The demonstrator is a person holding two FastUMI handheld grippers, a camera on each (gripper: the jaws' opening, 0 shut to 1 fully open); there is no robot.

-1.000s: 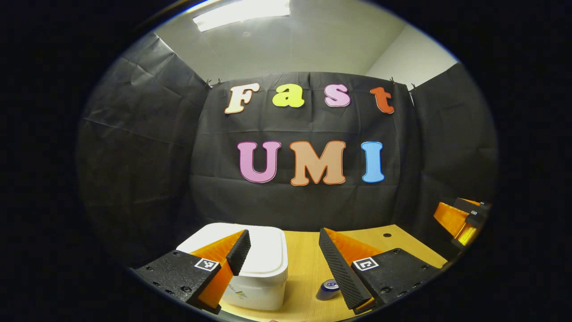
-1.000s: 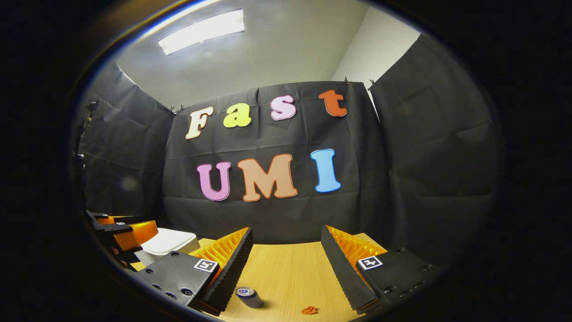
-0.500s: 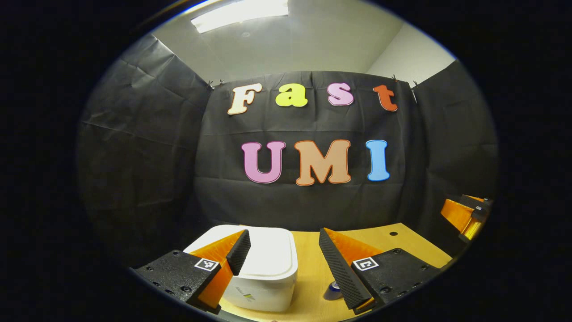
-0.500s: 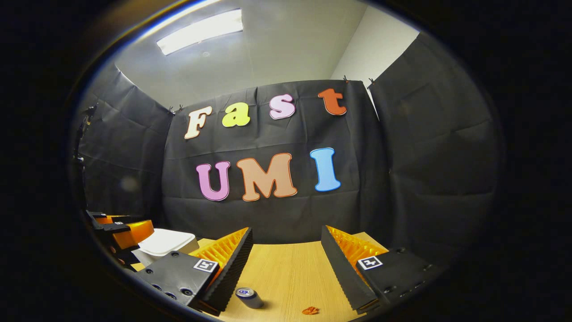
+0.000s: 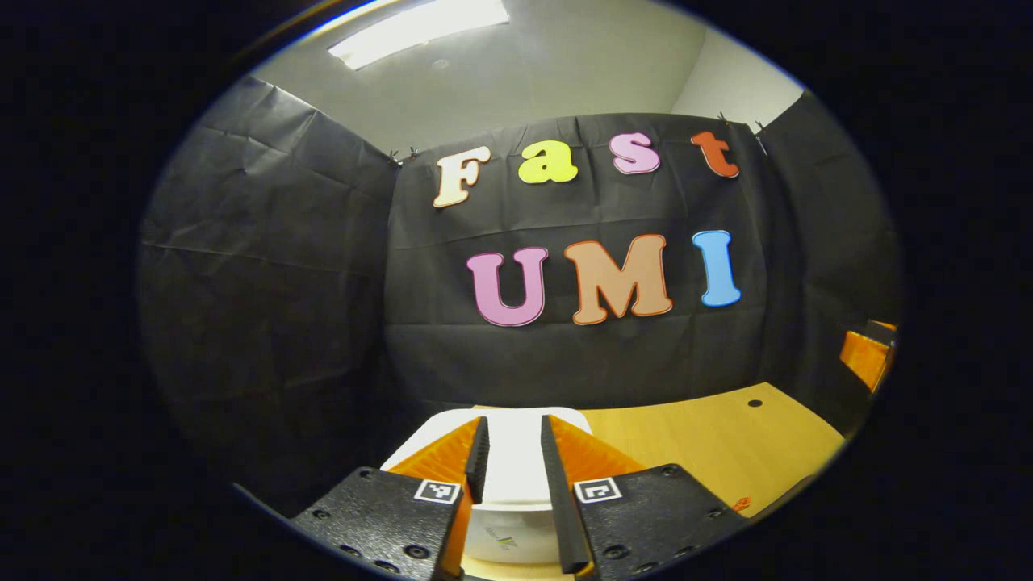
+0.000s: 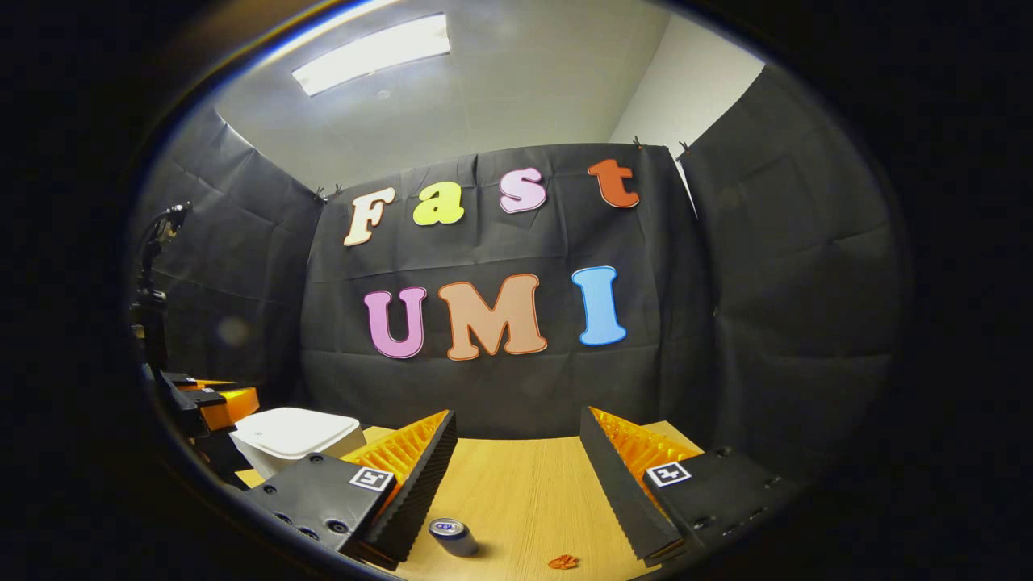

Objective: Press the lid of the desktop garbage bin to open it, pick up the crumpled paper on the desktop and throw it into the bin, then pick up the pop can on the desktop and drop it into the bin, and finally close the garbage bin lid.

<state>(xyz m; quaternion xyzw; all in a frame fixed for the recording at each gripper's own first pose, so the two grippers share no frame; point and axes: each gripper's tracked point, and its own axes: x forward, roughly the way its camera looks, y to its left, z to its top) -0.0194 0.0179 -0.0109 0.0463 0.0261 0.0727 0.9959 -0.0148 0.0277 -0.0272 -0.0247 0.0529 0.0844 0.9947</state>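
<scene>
Left gripper [image 5: 510,460] has swung over bin [image 5: 516,452]; jaws, wide a second ago, now narrowed to slim gap, holding nothing, lined up above lid [image 6: 294,428]. Lid still shut. Likely readying press to open it. Right gripper [image 6: 516,476] idle, jaws wide, empty. Can [image 6: 452,537] and paper [image 6: 562,561] lie on table [image 6: 516,492] near each other, untouched, between right jaws.

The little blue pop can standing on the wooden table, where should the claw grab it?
Grip the small blue pop can across its round side wall, coming down from above and behind. It stands upright on the wooden table, so its curved sides are free all around.
</scene>
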